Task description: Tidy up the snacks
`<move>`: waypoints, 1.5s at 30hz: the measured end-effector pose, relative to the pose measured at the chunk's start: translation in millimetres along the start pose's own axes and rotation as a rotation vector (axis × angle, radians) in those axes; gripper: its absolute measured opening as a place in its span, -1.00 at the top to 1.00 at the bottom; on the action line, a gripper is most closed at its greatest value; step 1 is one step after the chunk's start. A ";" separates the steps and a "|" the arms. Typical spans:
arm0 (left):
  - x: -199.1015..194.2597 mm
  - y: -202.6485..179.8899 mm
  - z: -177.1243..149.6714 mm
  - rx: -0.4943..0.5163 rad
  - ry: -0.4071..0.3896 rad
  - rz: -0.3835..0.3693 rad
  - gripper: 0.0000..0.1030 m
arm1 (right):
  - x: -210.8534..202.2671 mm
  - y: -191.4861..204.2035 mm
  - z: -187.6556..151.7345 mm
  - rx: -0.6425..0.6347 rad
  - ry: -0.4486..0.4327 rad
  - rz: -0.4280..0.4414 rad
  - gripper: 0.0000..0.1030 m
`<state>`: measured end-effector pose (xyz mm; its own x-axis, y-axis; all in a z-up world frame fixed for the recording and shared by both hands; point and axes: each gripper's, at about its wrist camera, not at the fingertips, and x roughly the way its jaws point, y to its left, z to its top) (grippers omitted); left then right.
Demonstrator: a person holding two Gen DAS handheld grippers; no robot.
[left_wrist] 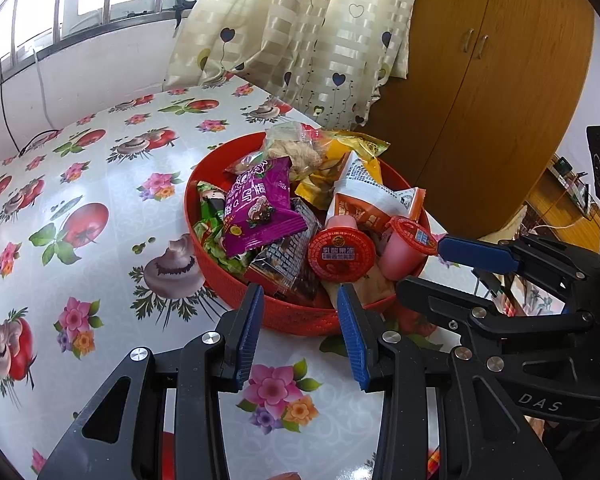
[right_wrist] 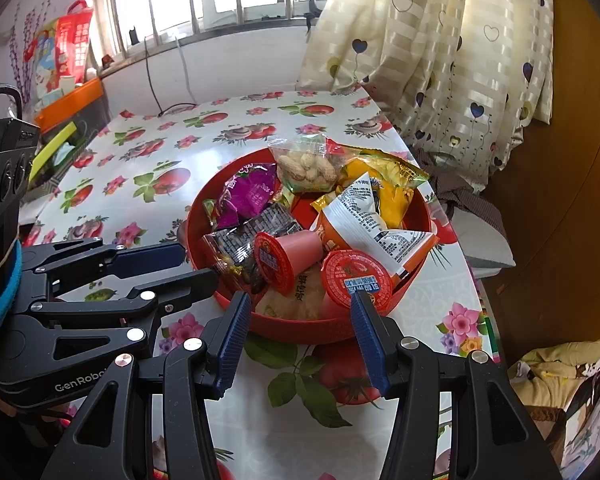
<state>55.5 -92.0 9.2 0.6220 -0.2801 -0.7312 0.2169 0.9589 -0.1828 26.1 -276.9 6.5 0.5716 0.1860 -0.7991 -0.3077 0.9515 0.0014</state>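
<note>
**Two grippers poised over one snack basket**

The left gripper (left_wrist: 298, 300) and right gripper (right_wrist: 298, 308) both gape, holding nothing, angled down at the near rim of one red basket (left_wrist: 300, 314). Inside lie two jelly cups (left_wrist: 342, 254), one purple packet (left_wrist: 260, 204), one peanut bag (right_wrist: 308, 164) and other wrappers.

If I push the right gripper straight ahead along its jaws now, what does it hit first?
Most likely the near rim of the red tray, which sits directly between the open jaws of the right gripper. Just beyond it lie the jelly cups. Depth is hard to judge here.
</note>
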 end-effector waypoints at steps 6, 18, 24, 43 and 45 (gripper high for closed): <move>0.0 -0.4 0.2 0.002 -0.002 0.000 0.23 | -0.2 0.0 0.2 0.002 0.001 0.002 0.04; 0.2 -0.1 0.1 0.000 -0.001 -0.001 0.23 | 0.0 -0.9 0.1 0.001 0.002 0.002 0.04; 0.1 -0.2 0.2 0.000 0.000 -0.001 0.23 | 0.2 -0.8 0.4 0.002 0.002 0.003 0.04; 0.0 -1.1 0.9 0.002 0.000 0.000 0.24 | 0.0 -1.1 1.3 0.003 0.005 0.003 0.04; -0.1 -0.8 1.1 0.002 0.000 0.001 0.24 | 0.1 -1.1 1.2 0.004 0.005 0.004 0.04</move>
<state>56.1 -92.8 10.1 0.6221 -0.2794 -0.7314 0.2178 0.9590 -0.1812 27.5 -277.7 7.2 0.5666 0.1888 -0.8021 -0.3068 0.9518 0.0073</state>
